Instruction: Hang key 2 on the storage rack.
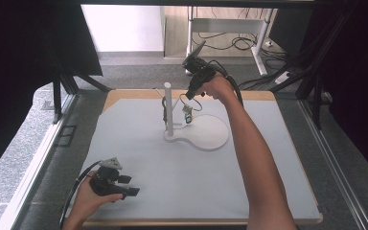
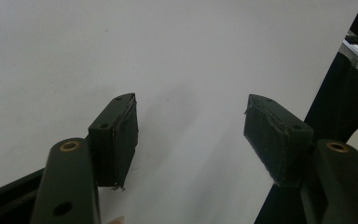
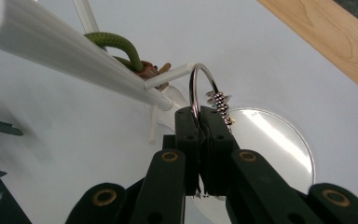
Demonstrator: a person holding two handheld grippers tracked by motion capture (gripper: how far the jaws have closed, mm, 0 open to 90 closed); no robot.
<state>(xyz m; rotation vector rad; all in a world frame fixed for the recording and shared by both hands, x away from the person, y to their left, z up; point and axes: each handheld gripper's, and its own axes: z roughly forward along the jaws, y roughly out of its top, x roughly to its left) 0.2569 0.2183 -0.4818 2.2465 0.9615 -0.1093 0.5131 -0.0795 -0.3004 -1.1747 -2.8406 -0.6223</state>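
Keyring [image 3: 204, 84]: your right tongs [image 3: 198, 114] are clamped on its metal loop, holding it in the air just beside the tip of a short white peg [image 3: 168, 77] that juts from the stand's post [image 3: 70, 51]. From the high view the ring [image 1: 195, 102] hangs below your right hand with a small charm [image 1: 188, 116] dangling over the stand's round base [image 1: 206, 132]. A green cord [image 3: 116, 46] is already hung on the post near the same peg. Your left tongs [image 2: 191, 135] rest low over the bare tabletop [image 2: 121, 46] at the near left, jaws spread wide and empty. The loop looks not quite over the peg tip yet, though the angle makes that hard to judge. Let go too soon and the ring will likely drop onto the base. Push in crooked and the loop may catch the peg's end, nudge the light stand, or snag the cord; the beaded chain [image 3: 220, 103] by the jaws could also tangle.
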